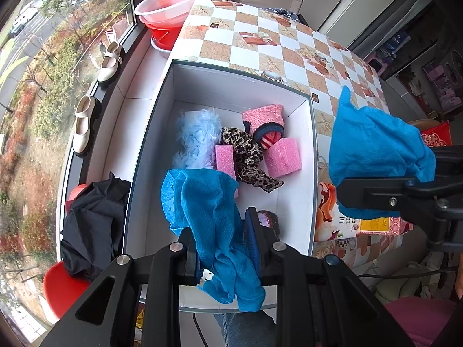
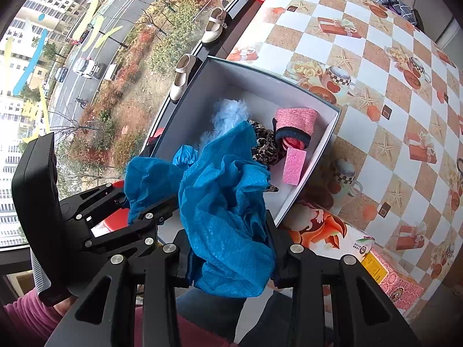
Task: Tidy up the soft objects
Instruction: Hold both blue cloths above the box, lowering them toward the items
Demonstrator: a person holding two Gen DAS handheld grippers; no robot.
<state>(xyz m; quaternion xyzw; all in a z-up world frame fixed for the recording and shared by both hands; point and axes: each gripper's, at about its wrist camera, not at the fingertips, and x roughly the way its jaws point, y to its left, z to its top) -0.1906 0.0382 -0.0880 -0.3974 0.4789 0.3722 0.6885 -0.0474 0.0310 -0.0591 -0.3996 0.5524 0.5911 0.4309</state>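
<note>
A white open box [image 1: 311,156] [image 2: 321,156] sits on the checkered table. Inside lie a pale blue fluffy piece [image 1: 196,136], a leopard-print cloth [image 1: 249,156], a pink knit hat [image 1: 264,118] [image 2: 295,121] and two pink sponges [image 1: 283,157] [image 2: 293,166]. My left gripper [image 1: 222,248] is shut on a blue cloth [image 1: 211,211], held over the box's near end. My right gripper [image 2: 228,257] is shut on another blue cloth [image 2: 225,202] just outside the box's near right corner; it also shows in the left wrist view [image 1: 376,150].
Table with checkered oilcloth [image 1: 289,49] [image 2: 376,72]. A printed carton [image 2: 376,263] lies beside the box. Window ledge at left holds cream shoes [image 1: 111,60], a pink basin [image 1: 170,3] and black fabric [image 1: 92,225] on a red stool.
</note>
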